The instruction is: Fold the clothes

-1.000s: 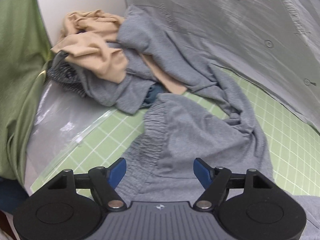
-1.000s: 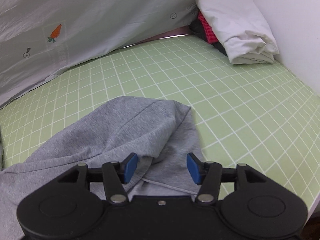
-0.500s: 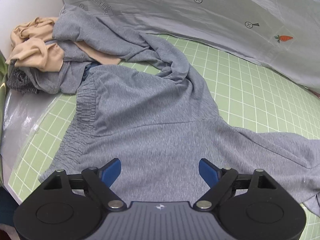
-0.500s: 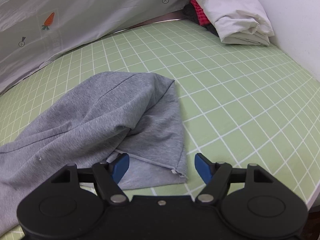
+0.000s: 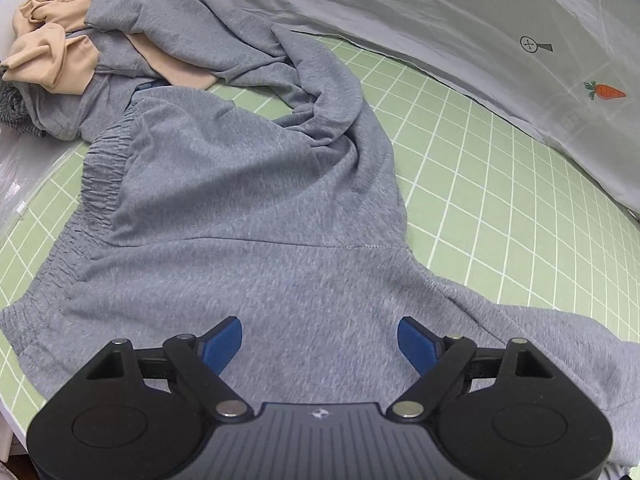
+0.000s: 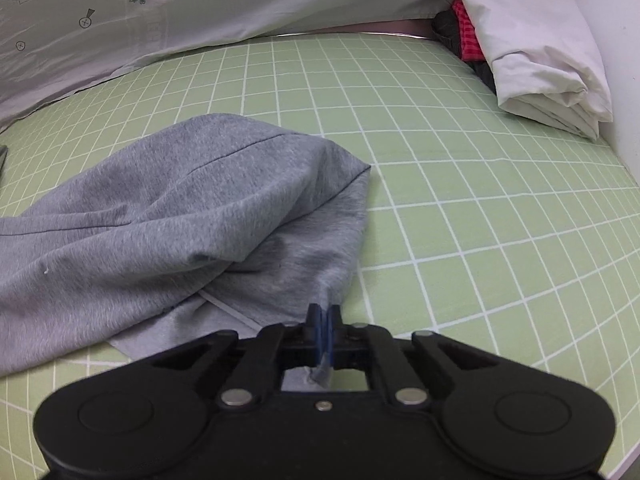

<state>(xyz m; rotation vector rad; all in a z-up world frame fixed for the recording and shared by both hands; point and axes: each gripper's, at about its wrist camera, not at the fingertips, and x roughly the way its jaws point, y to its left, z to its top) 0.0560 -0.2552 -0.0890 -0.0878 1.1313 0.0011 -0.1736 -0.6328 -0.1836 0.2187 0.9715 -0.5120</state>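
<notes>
green white-gridded mat [image 6: 460, 184] is being covered on one side by a heather-grey cotton hoodie [image 5: 248, 216], which is lying spread flat. its hood edge is being pinched by the right gripper [image 6: 323, 318], jaws having just closed together on the fabric. the left gripper [image 5: 319, 342] is being held over the body panel, jaws spread wide, nothing gripped.

Green gridded mat [image 6: 460, 168] against a white wall [image 6: 624, 80].
</notes>
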